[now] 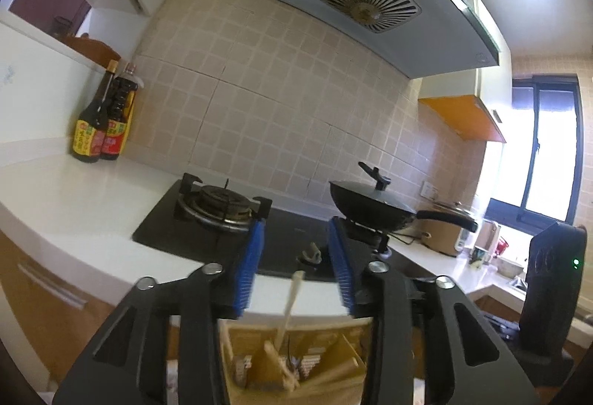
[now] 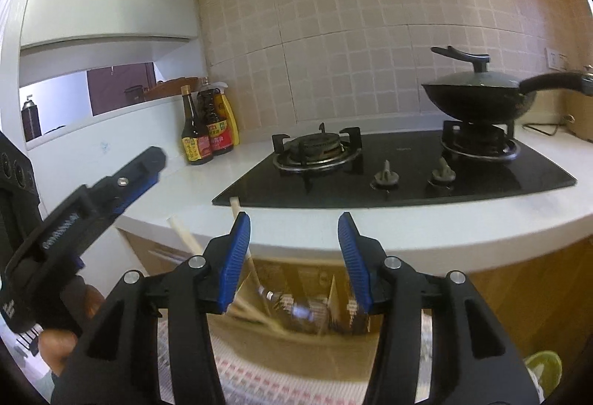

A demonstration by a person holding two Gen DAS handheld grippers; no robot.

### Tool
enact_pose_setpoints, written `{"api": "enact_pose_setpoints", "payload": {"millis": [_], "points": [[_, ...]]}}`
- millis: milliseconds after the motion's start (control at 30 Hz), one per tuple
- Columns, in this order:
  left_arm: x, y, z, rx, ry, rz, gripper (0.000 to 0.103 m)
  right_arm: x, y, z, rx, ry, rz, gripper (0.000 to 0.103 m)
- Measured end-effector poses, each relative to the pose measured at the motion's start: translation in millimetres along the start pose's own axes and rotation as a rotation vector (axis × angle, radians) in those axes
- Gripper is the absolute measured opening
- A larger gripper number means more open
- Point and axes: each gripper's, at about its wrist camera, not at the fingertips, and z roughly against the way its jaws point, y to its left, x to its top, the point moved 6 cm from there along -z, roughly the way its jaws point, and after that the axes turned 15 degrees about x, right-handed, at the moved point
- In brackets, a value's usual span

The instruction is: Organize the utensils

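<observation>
Both grippers, left [image 1: 296, 256] and right [image 2: 294, 256], stood released, holding nothing, above a cardboard organizer [image 1: 296, 360] below the table [image 2: 444, 219] edge; pale chopsticks [image 1: 291, 301] stood upright inside, apparently for sorting.

A white, smooth kitchen countertop [image 2: 407, 219] with a rounded front edge carries a black glass gas hob [image 2: 404, 160] set into it. Two dark sauce bottles with red-and-yellow labels [image 2: 207, 130] stand together on it near the tiled wall, left of the hob.
</observation>
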Motion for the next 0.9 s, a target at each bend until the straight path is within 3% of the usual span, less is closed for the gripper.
{"api": "enact_pose_setpoints", "payload": {"millis": [67,233,367,467,500,533,567,700,900], "points": [[1.5,2.8,16.9,-0.021,0.007,-0.002,0.056,-6.1,7.7,15.0,-0.002,0.011,-0.007,0.046],[-10.8,7.1,63.2,-0.007,0.044,-0.066,0.063,-38.3,27.2,44.1,-0.018,0.071,-0.018,0.046],[-37.2,15.3,90.2,0.07,0.084,-0.121,0.077,-69.6,34.4,66.5,-0.052,0.081,-0.043,0.046],[-60.1,20.0,105.0,0.123,0.09,-0.163,0.08,-90.3,40.0,84.2,-0.105,0.072,-0.028,0.049],[-70.5,19.7,109.3,0.144,0.081,-0.185,0.08,-94.9,40.5,87.7,-0.126,0.069,-0.021,0.053],[-76.1,19.5,110.9,0.158,0.075,-0.196,0.082,-102.6,40.5,93.2,-0.164,0.051,-0.01,0.065],[-85.4,18.8,113.1,0.175,0.065,-0.211,0.083,-110.0,40.0,97.9,-0.199,0.027,0.005,0.067],[-107.6,19.9,117.3,0.286,0.01,-0.212,0.083,-131.6,31.4,104.4,-0.277,-0.012,0.006,0.067],[-121.4,18.1,118.5,0.327,-0.023,-0.231,0.085,-149.3,23.7,102.7,-0.284,-0.009,-0.008,0.067]]}}
